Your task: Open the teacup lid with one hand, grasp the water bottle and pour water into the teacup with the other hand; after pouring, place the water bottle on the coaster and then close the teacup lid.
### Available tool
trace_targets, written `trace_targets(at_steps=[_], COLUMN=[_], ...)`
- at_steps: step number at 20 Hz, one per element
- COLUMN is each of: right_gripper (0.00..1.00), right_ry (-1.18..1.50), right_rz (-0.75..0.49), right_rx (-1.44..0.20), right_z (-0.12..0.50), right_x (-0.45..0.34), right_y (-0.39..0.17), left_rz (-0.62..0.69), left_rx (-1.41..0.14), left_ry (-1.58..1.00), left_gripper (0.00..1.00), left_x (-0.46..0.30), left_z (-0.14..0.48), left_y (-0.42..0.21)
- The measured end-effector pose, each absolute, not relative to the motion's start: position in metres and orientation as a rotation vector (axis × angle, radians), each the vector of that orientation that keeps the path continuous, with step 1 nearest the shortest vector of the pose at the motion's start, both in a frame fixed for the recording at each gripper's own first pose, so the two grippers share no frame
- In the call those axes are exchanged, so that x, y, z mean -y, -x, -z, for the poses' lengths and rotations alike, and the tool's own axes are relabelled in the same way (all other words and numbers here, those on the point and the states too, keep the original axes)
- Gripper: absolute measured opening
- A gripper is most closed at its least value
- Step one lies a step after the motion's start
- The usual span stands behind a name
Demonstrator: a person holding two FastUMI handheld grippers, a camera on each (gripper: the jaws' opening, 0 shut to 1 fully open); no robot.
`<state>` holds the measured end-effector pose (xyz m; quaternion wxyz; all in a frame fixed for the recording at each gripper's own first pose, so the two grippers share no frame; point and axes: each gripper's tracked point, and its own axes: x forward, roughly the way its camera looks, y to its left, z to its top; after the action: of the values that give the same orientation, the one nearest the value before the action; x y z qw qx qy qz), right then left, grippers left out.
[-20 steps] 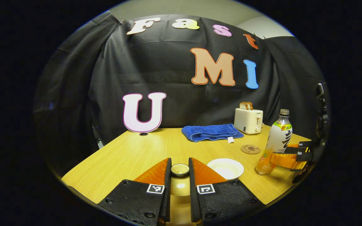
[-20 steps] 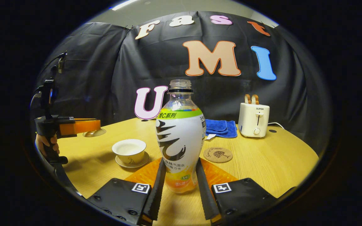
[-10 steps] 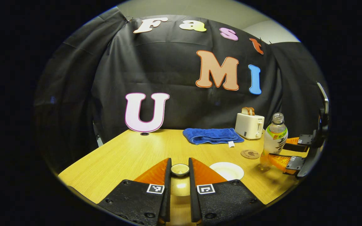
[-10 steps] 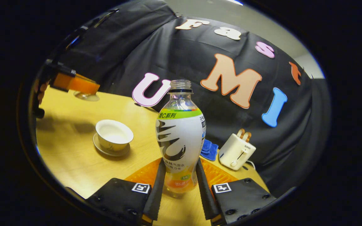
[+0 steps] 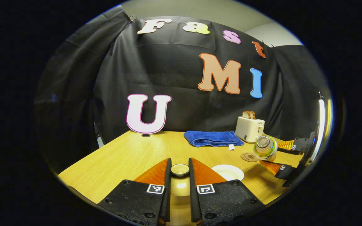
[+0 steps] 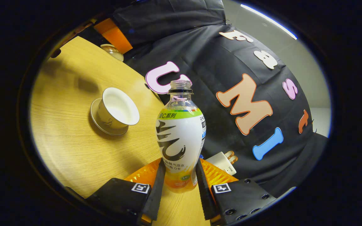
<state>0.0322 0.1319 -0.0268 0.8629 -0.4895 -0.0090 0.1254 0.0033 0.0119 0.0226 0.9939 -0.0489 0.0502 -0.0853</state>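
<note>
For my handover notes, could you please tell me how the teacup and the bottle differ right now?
The teacup rests on its saucer on the table; the bottle is held aloft in the right gripper, tilted toward the cup. The teacup is low, wide and plain pale; the bottle is tall, narrow-necked and wears a printed label. Both are uncovered: the lid sits in the left gripper.

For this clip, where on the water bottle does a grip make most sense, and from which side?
Low on the body, from the side, as the right gripper does now: its fingers press the water bottle on both flanks near the base. That leaves the uncapped neck free to tip towards the open teacup.
</note>
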Motion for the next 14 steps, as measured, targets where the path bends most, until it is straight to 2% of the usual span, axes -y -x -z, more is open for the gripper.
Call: trace_targets(at_steps=[14], right_gripper=[0.58], right_ry=[1.448], right_rz=[-0.235], right_rx=[0.133], right_z=[0.003], right_x=[-0.144], right_y=[-0.051], left_rz=[0.182], left_rx=[-0.079], left_ry=[0.121], left_gripper=[0.23], left_x=[-0.014], left_z=[-0.034], left_y=[0.001])
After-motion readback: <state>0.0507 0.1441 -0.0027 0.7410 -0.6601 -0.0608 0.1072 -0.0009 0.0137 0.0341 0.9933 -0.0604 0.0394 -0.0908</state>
